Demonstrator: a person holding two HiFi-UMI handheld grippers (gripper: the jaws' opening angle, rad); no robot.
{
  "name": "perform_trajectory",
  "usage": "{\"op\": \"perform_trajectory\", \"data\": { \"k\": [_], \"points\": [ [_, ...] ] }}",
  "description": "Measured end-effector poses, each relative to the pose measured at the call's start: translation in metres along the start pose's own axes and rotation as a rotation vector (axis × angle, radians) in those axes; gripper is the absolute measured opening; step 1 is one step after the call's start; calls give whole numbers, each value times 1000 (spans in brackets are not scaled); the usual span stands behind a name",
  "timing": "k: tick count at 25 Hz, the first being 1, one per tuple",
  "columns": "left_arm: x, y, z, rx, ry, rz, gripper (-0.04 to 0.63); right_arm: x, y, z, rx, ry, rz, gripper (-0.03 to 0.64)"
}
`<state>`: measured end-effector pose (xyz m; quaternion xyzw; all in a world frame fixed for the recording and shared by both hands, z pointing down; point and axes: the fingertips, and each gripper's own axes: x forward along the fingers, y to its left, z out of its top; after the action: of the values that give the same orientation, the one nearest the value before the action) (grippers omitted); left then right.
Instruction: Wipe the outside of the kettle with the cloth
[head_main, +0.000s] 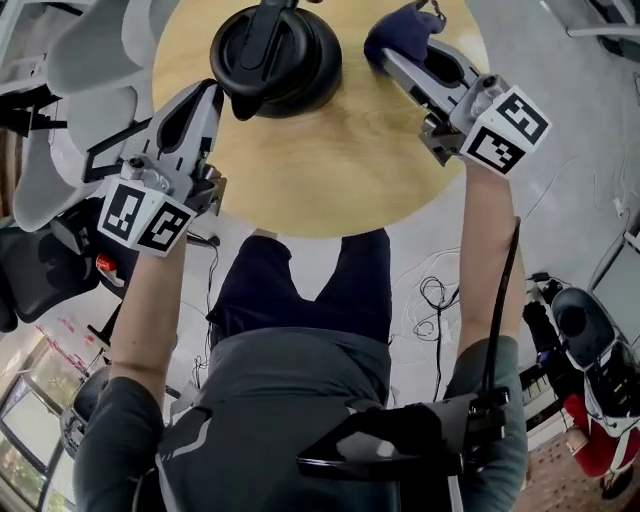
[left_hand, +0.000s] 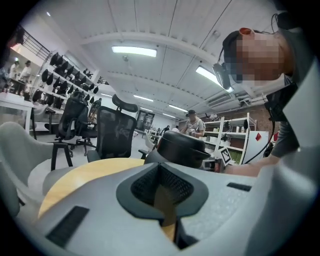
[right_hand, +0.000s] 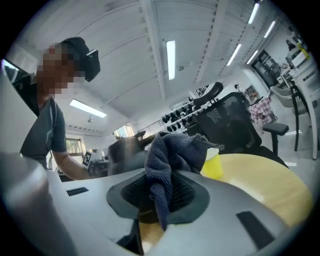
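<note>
My left gripper (head_main: 212, 95) is positioned at the left edge of the bench (head_main: 320, 180), jaws together with nothing between them. The black kettle (head_main: 276, 55) stands toward the far edge, just beside those jaws. My right gripper (head_main: 388, 52), near the far right edge, has its jaws clamped on the dark blue cloth (head_main: 398, 28).

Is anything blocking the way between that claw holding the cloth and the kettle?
Nothing visible. Only bare table lies between the right claw, shut on the cloth, and the kettle.
</note>
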<state>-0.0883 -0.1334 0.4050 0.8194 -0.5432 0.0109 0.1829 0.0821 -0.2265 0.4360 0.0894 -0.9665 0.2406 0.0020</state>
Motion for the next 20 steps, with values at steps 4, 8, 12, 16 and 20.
{"op": "perform_trajectory", "data": {
  "k": [4, 8, 12, 16, 20],
  "points": [
    [6, 2, 3, 24, -14, 47, 11, 46, -26, -11, -13, 108, 93, 91],
    [6, 0, 4, 37, -25, 77, 11, 69, -33, -21, 17, 149, 192, 91],
    [3, 9, -1, 57, -6, 97, 11, 83, -36, -22, -8, 147, 254, 89],
    [-4, 8, -2, 41, -25, 118, 11, 86, -26, -31, -83, 235, 286, 89],
    [-12, 8, -6, 41, -32, 118, 11, 81, -16, -46, -154, 306, 280, 81]
  ]
}}
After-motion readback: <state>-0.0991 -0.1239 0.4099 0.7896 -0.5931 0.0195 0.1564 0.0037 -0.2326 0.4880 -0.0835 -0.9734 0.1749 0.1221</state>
